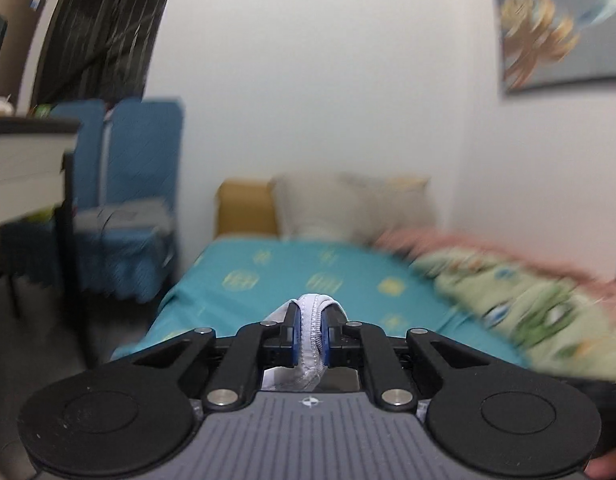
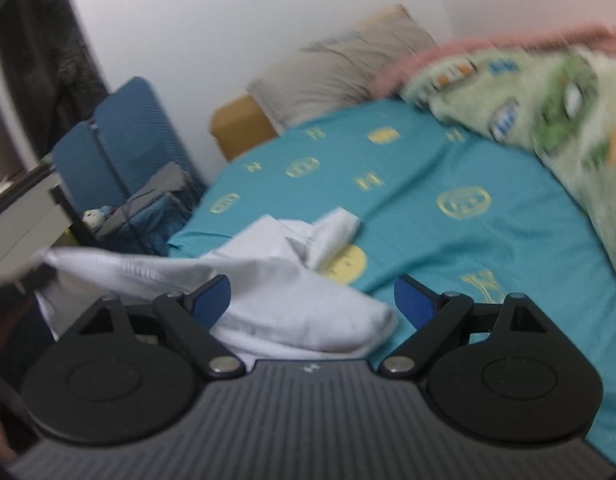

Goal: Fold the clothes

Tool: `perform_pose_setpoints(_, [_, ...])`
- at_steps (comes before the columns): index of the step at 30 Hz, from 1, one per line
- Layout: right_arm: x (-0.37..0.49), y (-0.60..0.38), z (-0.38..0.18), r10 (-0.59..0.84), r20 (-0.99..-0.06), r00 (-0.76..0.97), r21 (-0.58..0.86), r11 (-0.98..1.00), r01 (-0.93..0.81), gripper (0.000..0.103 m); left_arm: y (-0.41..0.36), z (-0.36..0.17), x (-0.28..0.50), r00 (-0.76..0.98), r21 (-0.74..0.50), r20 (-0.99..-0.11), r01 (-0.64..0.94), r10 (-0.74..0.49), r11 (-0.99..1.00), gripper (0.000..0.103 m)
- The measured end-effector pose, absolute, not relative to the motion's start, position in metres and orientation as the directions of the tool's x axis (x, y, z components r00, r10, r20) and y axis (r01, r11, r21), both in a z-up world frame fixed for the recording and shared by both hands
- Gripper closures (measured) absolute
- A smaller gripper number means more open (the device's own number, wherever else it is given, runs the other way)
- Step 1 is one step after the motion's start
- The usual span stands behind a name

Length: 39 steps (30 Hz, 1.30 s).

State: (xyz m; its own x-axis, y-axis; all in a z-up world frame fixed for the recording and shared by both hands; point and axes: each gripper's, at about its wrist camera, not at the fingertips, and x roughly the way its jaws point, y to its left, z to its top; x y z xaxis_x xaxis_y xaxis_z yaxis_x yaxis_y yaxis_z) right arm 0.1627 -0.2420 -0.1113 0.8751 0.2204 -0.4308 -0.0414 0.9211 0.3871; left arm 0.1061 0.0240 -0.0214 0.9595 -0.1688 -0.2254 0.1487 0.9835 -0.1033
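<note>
Left wrist view: left gripper (image 1: pixel 310 330) pinches stitched hem of white cotton garment (image 2: pixel 292 300). Right gripper (image 2: pixel 312 300) spread wide above it; should clamp opposite hem edge before tensioning.

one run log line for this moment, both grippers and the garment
step: fold clothes | left gripper: shut on white garment hem | right gripper: open over garment | garment: bunched on teal bed sheet
</note>
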Motion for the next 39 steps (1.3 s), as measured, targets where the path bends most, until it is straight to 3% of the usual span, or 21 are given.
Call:
perform_pose_setpoints(4, [0.145, -0.217, -0.094, 0.272, -0.341, 0.9, 0.293, 0.94, -0.174, 0.013, 0.029, -0.003, 0.073, 0.952, -0.14, -0.143, 0.251, -0.271, 0.958, 0.093])
perform_pose_setpoints(10, [0.112, -0.184, -0.075, 0.403, -0.234, 0.885, 0.203, 0.91, -0.361, 0.013, 0.036, 0.005, 0.054, 0.937, -0.183, -0.112, 0.308, -0.331, 0.934, 0.093])
perform_pose_setpoints(15, [0.132, -0.183, -0.086, 0.345, -0.311, 0.886, 0.228, 0.932, -0.283, 0.013, 0.028, 0.001, 0.04, 0.928, -0.18, -0.131, 0.324, -0.349, 0.929, 0.092])
perform_pose_setpoints(19, [0.148, -0.182, -0.095, 0.296, -0.374, 0.879, 0.243, 0.946, -0.216, 0.013, 0.011, -0.021, 0.062, 0.936, -0.077, -0.232, 0.251, -0.263, 0.965, 0.092])
perform_pose_setpoints(22, [0.154, -0.209, -0.101, 0.229, -0.399, 0.888, 0.348, 0.934, -0.085, 0.013, 0.011, -0.035, 0.08, 0.924, -0.098, -0.306, 0.209, -0.229, 0.973, 0.093])
perform_pose_setpoints(25, [0.158, -0.238, -0.105, 0.177, -0.416, 0.892, 0.45, 0.892, 0.033, 0.013, 0.01, -0.039, 0.081, 0.91, -0.114, -0.321, 0.238, -0.263, 0.964, 0.093])
perform_pose_setpoints(28, [0.16, -0.257, -0.11, 0.144, -0.443, 0.885, 0.499, 0.86, 0.11, 0.013, 0.002, -0.041, 0.073, 0.897, -0.111, -0.315, 0.289, -0.309, 0.951, 0.093])
perform_pose_setpoints(33, [0.173, -0.255, -0.131, 0.103, -0.58, 0.808, 0.415, 0.891, 0.184, 0.013, -0.005, -0.03, 0.062, 0.923, -0.093, -0.246, 0.282, -0.296, 0.955, 0.093])
perform_pose_setpoints(39, [0.175, -0.247, -0.146, 0.08, -0.678, 0.731, 0.346, 0.912, 0.221, 0.013, 0.012, -0.019, 0.058, 0.948, -0.174, -0.177, 0.235, -0.265, 0.956, 0.093])
